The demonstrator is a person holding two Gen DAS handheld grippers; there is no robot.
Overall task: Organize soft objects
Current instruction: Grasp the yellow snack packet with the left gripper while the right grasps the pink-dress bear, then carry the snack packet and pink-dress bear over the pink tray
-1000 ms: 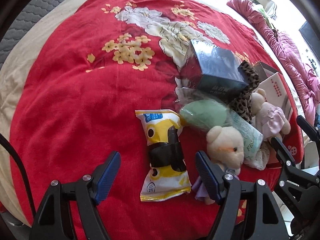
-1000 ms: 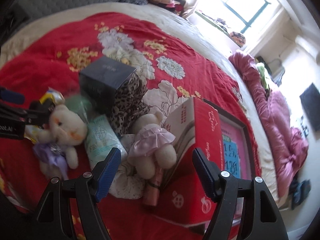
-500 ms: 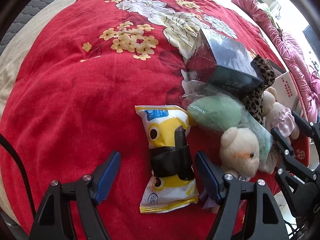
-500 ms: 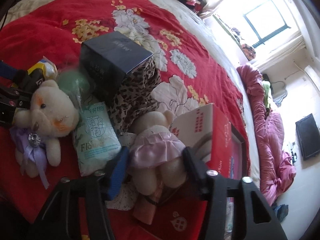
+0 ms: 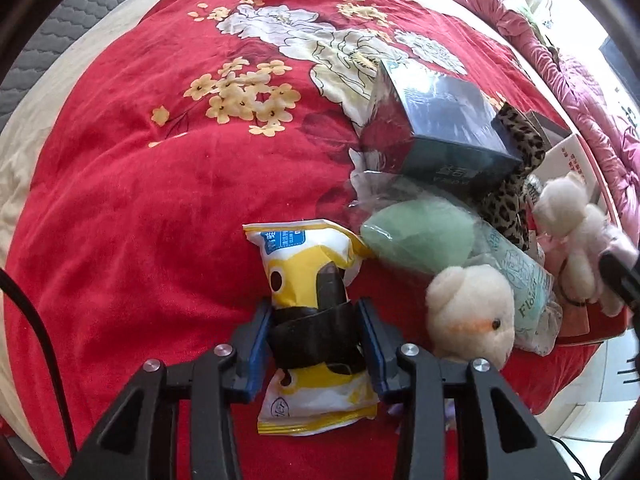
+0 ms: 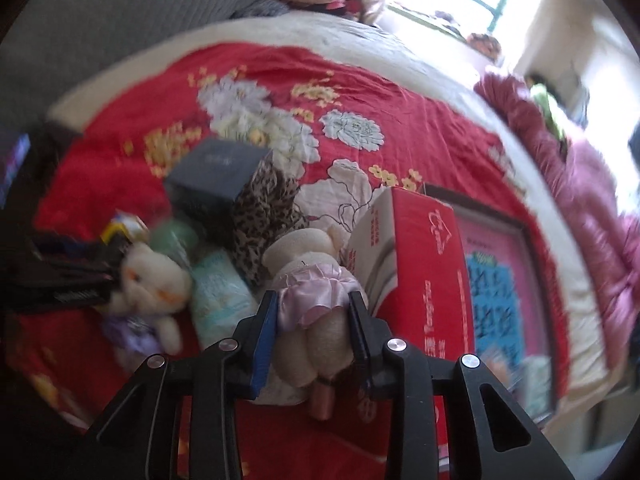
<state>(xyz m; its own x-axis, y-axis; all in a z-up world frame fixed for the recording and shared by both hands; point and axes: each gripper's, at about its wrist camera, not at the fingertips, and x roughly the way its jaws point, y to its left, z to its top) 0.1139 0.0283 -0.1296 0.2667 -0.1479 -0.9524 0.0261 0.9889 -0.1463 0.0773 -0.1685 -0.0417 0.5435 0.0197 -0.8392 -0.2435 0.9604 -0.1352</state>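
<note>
On the red floral blanket point(image 5: 160, 180) lies a yellow-and-white snack packet point(image 5: 300, 256). My left gripper point(image 5: 314, 320) is closing, and its pads press on the packet's black band. My right gripper point(image 6: 312, 308) is also closing; its pads squeeze a cream bear in a pink dress point(image 6: 308, 252) at the skirt, legs toward the camera. The same bear point(image 5: 572, 216) shows at the right of the left wrist view. A second cream bear point(image 5: 472, 308) with a purple ribbon lies just right of the packet.
A pile sits beside the bears: a green soft lump in clear wrap point(image 5: 416, 236), a tissue pack point(image 5: 524, 288), leopard cloth point(image 6: 264, 208) and a dark box point(image 6: 220, 176). A red carton point(image 6: 424, 264) and a pink framed board point(image 6: 500, 276) lie to the right. Bare blanket stretches left.
The left jaws have closed from wide apart onto the packet. The right jaws have narrowed onto the pink-dress bear, and that view has swung and blurred.
</note>
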